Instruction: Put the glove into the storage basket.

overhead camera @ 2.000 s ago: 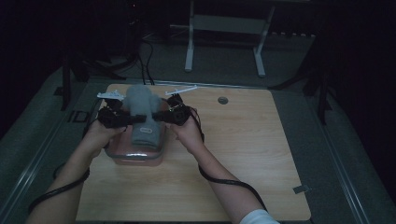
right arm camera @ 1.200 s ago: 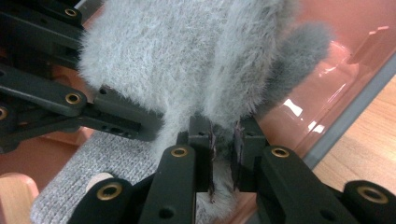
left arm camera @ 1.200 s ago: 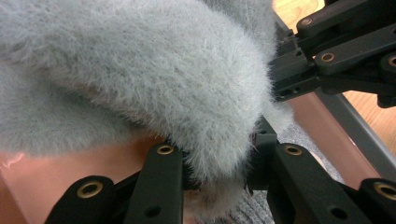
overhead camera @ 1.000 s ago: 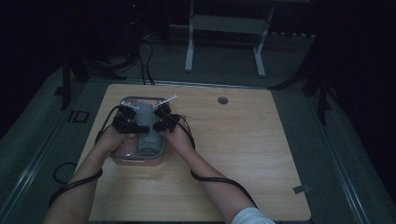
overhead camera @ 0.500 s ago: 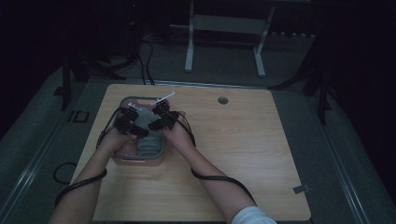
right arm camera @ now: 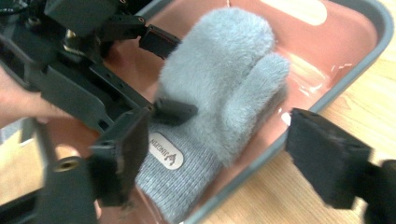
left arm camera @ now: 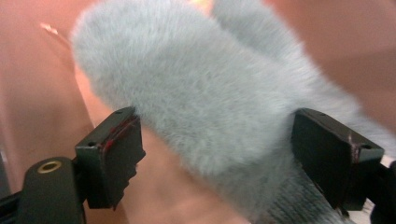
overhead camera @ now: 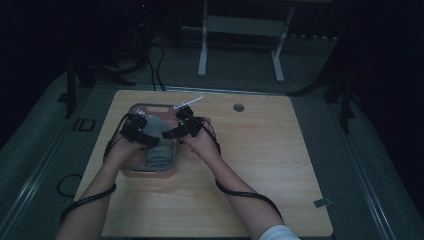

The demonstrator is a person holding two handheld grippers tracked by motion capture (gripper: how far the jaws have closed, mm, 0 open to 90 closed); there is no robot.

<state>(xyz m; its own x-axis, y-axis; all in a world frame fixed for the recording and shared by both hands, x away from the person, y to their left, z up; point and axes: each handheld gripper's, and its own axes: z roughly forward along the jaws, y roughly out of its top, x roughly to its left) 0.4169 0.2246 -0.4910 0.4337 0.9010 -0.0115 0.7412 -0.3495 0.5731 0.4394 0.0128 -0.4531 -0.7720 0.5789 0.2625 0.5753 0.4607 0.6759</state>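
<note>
A fluffy grey mitten (overhead camera: pixel 159 145) lies in a pink tray with a grey rim (overhead camera: pixel 148 173) at the table's left. My left gripper (overhead camera: pixel 142 132) hovers over the mitten from the left and my right gripper (overhead camera: pixel 172 132) from the right. In the left gripper view the mitten (left arm camera: pixel 196 98) sits between the jaws of the left gripper (left arm camera: pixel 224 156), which have just been opening; the left pad stands clear of it. The right gripper (right arm camera: pixel 224 161) has also just been opening and stands wide above the mitten's (right arm camera: pixel 219 84) knit cuff, gripping nothing. The left gripper (right arm camera: pixel 168 74) straddles the mitten there.
The tray's rim (right arm camera: pixel 364 56) runs close to the right gripper's right jaw, with bare wooden tabletop (overhead camera: pixel 260 150) beyond. A round cable hole (overhead camera: pixel 238 107) sits at the table's back. A white desk frame (overhead camera: pixel 202 45) stands on the floor behind.
Two seconds ago both grippers held the mitten above the tray. They lowered it into the tray, then both sets of jaws opened and let it go. The right hand has lifted slightly.
</note>
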